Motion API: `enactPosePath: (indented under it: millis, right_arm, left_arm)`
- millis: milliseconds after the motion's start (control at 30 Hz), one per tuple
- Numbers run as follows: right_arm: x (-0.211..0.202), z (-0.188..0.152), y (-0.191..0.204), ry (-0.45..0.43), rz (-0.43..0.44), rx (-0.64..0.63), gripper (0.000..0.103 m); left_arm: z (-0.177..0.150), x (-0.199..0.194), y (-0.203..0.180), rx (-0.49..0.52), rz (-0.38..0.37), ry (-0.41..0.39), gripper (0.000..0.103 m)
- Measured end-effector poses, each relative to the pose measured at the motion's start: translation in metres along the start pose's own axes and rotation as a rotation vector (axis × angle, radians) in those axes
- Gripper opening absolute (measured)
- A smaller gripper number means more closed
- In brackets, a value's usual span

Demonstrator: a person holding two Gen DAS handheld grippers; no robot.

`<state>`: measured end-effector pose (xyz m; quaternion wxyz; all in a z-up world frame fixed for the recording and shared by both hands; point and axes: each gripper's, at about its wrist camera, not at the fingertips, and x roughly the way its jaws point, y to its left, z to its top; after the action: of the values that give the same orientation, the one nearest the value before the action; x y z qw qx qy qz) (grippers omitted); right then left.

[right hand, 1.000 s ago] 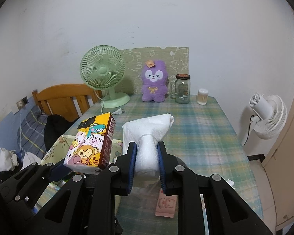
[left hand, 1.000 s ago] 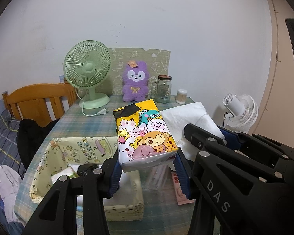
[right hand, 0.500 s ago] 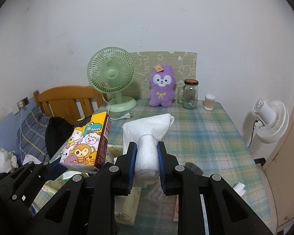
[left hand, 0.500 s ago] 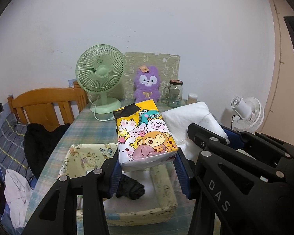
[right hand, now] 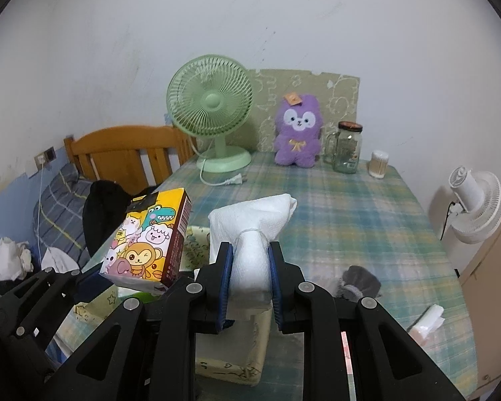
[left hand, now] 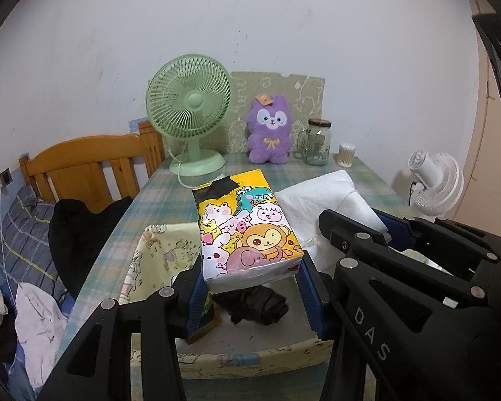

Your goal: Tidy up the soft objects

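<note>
My left gripper is shut on a cartoon-animal tissue pack and holds it above the pale yellow fabric storage box. A black soft bundle lies inside the box. My right gripper is shut on a white tissue pack, held over the box's right wall. The cartoon pack also shows in the right wrist view, and the white pack shows in the left wrist view. A grey sock lies on the tablecloth to the right.
A green fan, purple plush, glass jar and cotton-swab tub stand at the table's back. A small white packet lies at the right front. A wooden bed frame and a bed are left; a white fan stands right.
Both grippers have moved back and up with their packs still held. The box's inside and the black bundle have come into the left wrist view; the grey sock now shows on the right.
</note>
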<state>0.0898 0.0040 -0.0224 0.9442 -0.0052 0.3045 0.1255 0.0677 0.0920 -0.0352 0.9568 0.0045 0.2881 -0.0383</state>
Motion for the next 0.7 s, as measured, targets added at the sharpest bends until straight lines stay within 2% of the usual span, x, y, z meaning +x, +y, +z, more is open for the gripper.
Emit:
enactPosePath:
  millis: [467, 600, 700]
  right_arm:
    - [0.032, -0.017, 0.018, 0.078, 0.021, -0.021, 0.024]
    - [0.039, -0.020, 0.023, 0.098, 0.033, -0.034, 0.024]
    - [0.046, -0.022, 0.027, 0.115, 0.041, -0.042, 0.024]
  left_arm:
    - [-0.030, 0.035, 0.024, 0.000, 0.048, 0.158, 0.051]
    - [-0.032, 0.039, 0.030, 0.005, 0.068, 0.158, 0.054]
    - [-0.030, 0.043, 0.034, 0.006, 0.072, 0.160, 0.060]
